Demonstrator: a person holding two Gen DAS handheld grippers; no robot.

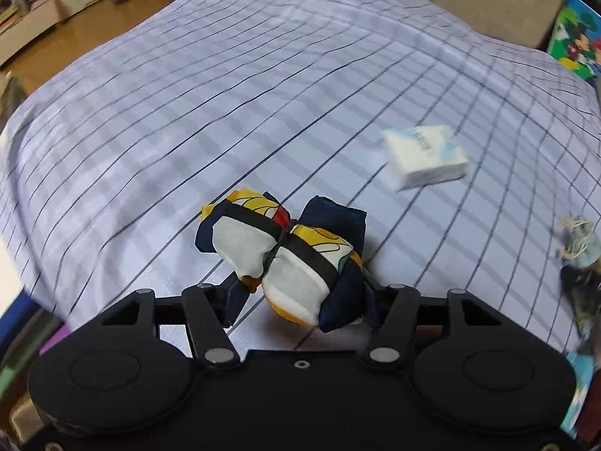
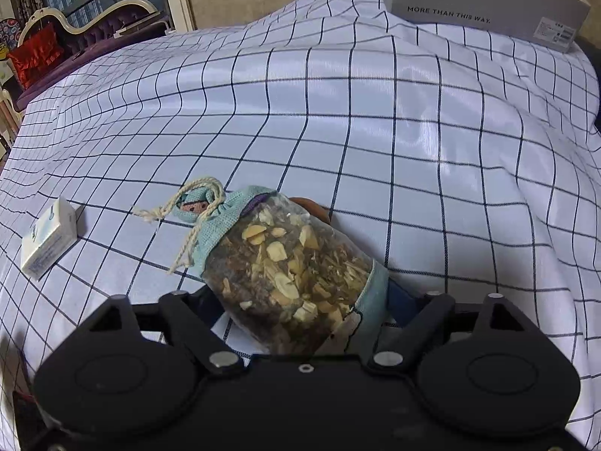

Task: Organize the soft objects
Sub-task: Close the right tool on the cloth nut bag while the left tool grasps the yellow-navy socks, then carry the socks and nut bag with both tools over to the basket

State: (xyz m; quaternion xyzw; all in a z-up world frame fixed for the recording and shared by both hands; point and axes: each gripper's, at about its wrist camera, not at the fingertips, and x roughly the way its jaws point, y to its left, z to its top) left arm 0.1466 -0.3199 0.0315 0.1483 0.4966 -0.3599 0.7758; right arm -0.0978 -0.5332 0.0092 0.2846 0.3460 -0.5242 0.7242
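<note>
1. Checked cloth (image 2: pixel 375 120) covers the whole bed or table, white with dark lines. All the soft things sit on it or hang just over it.

2. The left gripper (image 1: pixel 300 297) is closed on a folded cloth bundle (image 1: pixel 285 255). The bundle is yellow, white and dark blue, with a black band around its middle. It sits between the two fingers, at the near edge of the cloth.

3. The right gripper (image 2: pixel 304 308) is closed on a little drawstring bag (image 2: pixel 289 263). The bag has a see-through side, and dried bits show inside. Its string end points far and to the left. I cannot tell if the bag is resting on the cloth or lifted a little.

4. A white tissue pack (image 1: pixel 426 156) lies loose on the cloth. It is to the right of the bundle and to the left of the bag, so it is between the two grippers, a bit farther away.

5. A grey box (image 2: pixel 484 0) stands at the far right edge.

6. I think this is the carrying step: both grippers have a soft thing and no spot has been picked yet.

7. Next, each thing likely needs to be put down side by side, maybe near the tissue pack. Soft things squash and sag, so a gentle, low drop would be best.
</note>
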